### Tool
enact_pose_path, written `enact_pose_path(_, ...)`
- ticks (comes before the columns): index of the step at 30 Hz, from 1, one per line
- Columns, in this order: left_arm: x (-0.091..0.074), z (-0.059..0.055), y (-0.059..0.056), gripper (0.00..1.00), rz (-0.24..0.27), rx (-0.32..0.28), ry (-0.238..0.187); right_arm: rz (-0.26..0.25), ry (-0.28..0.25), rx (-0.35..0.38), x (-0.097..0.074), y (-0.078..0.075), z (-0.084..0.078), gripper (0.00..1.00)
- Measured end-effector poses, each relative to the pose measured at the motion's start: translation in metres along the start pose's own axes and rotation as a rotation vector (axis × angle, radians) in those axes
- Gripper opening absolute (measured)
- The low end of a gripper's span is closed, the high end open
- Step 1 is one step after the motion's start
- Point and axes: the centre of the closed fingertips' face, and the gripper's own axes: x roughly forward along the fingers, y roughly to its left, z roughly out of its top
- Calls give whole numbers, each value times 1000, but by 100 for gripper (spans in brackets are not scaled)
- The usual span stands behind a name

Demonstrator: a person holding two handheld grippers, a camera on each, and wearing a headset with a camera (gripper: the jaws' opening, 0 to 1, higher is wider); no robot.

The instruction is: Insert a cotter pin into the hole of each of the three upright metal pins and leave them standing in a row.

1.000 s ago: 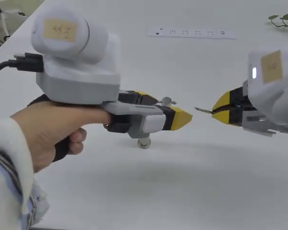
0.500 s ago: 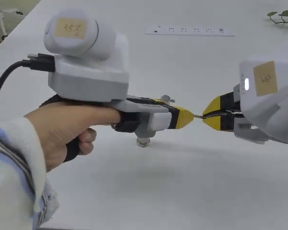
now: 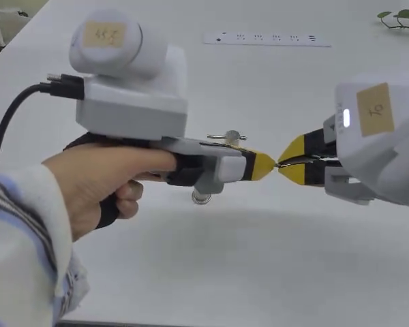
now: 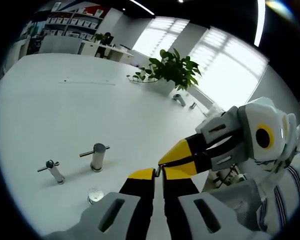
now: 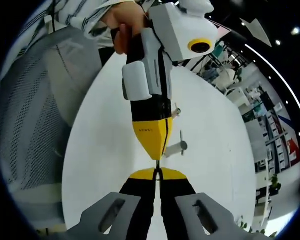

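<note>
cotter pin [image 3: 277,164] tiny, metal pin [image 3: 202,197] mostly hidden

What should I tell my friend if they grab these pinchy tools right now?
Right gripper: shut on a cotter pin.
Left gripper: tip at that pin's free end; I cannot tell if it grips.
Done: first metal pin and second metal pin each stand with a cotter pin through them.
Left: third metal pin, nearest the left gripper, shows no cotter pin. Fit the held one there and keep the row.
</note>
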Motion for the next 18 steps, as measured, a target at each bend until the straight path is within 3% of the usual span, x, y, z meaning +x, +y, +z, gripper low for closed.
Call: enact_pose_path(18,2,-3,-1,2,-13,-7,3,6,-7,0,-1,0,1,3)
